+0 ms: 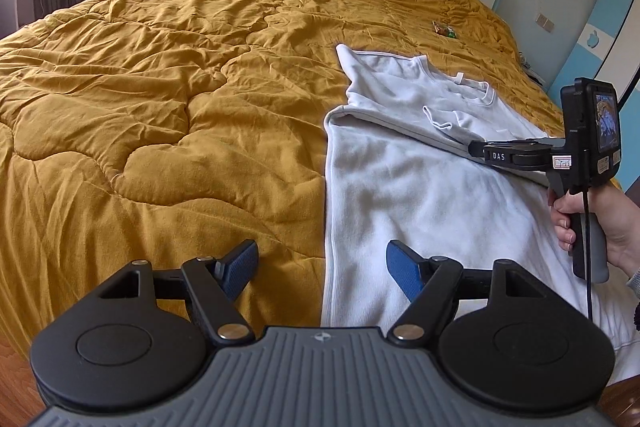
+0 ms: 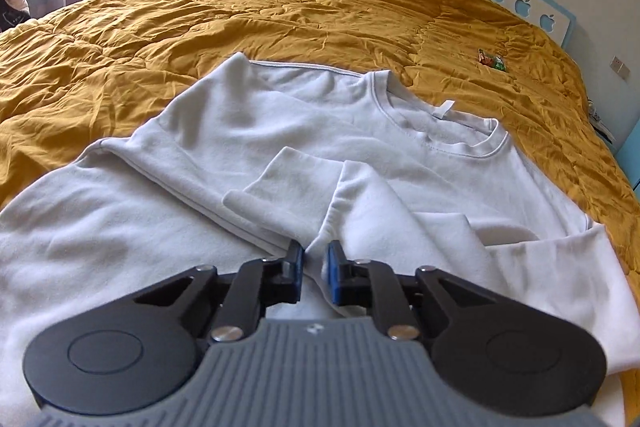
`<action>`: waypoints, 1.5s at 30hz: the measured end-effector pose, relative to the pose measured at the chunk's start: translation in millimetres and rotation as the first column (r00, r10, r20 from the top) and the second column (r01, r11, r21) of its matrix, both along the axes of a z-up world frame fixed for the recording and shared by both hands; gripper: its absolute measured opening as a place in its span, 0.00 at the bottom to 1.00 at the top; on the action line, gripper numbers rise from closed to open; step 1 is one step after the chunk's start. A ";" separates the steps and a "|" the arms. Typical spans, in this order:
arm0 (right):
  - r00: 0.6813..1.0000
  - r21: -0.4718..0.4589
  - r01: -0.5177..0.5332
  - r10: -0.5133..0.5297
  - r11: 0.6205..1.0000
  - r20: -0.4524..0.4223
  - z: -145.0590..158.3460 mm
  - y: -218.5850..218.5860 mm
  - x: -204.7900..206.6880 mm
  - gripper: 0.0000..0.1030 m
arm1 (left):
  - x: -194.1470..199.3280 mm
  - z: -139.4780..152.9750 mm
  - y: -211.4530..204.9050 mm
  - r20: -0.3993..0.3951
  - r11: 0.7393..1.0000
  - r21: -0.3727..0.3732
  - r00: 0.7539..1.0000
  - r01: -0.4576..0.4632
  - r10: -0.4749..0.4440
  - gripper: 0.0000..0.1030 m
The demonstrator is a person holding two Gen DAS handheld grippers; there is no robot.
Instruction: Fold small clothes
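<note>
Over the white sweatshirt [image 2: 200,155], near its lower right part, the right gripper [image 2: 314,267] has its two blue-padded jaws drawn nearly together. A ridge of the sweatshirt's cloth runs up into the narrow gap; whether the pads actually pinch it cannot be told from the wrist view, as the cloth below the jaws is hidden. From the left wrist view the same gripper [image 1: 474,148] appears as a slim black tip lying low on the sweatshirt's folded edge, with a hand [image 1: 592,223] around its grey grip to the right of the garment.

Just beyond the right gripper, a sleeve [image 2: 280,183] is folded inward across the sweatshirt's chest, its cuff end pointing toward the garment's left side. A second fold of cloth lies beside it, to the sweatshirt's right. Farther on sits the ribbed collar [image 2: 440,131], with a small white label at its back.

At the sweatshirt's left edge, the left gripper [image 1: 320,269] is released, jaws wide apart: one pad stands over the garment, the other over the mustard quilt [image 1: 160,87] beside it. Nothing lies between the pads.

The sweatshirt lies flat on the quilt, collar away from both grippers. Beyond the collar, well apart from the sweatshirt, a small green and red wrapper [image 2: 492,61] rests on the quilt.
</note>
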State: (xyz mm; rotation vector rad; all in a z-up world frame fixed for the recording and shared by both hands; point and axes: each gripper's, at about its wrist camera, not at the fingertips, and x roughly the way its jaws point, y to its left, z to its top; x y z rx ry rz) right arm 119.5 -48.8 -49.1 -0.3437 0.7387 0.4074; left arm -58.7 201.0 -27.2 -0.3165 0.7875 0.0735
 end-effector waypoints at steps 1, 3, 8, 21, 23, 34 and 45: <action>1.000 0.027 0.015 -0.015 1.000 0.001 3.2 -3.5 0.8 0.05 | 0.2 -0.6 0.0 0.000 1.000 0.000 1.000 -0.001 0.001 0.83; 0.999 0.108 0.047 -0.047 0.993 0.001 13.5 -10.8 3.4 0.05 | 0.6 -1.4 -1.1 -0.002 1.000 0.004 1.000 0.003 -0.003 0.83; 0.991 0.282 0.107 -0.124 0.954 0.044 46.8 -18.5 11.1 0.05 | -0.4 -2.3 0.3 0.000 1.000 -0.003 1.000 0.001 -0.001 0.83; 0.984 0.283 0.041 -0.089 0.958 0.157 58.3 70.0 -12.6 0.05 | -7.4 -3.8 12.5 0.006 0.999 -0.044 1.000 -0.020 0.021 0.83; 0.986 0.232 0.043 -0.079 0.972 0.148 45.6 81.1 -14.8 0.05 | -7.7 -3.6 13.0 0.005 0.999 -0.046 1.000 -0.022 0.022 0.83; 0.991 0.257 0.030 0.006 0.966 -0.136 3.3 74.2 -8.1 0.65 | -7.5 -1.9 9.5 0.003 1.000 -0.017 1.000 -0.020 0.020 0.83; 0.992 0.323 -0.030 0.067 0.946 -0.103 9.9 57.6 -6.8 0.02 | -3.4 -3.5 8.7 0.002 1.000 -0.002 1.000 -0.018 0.018 0.83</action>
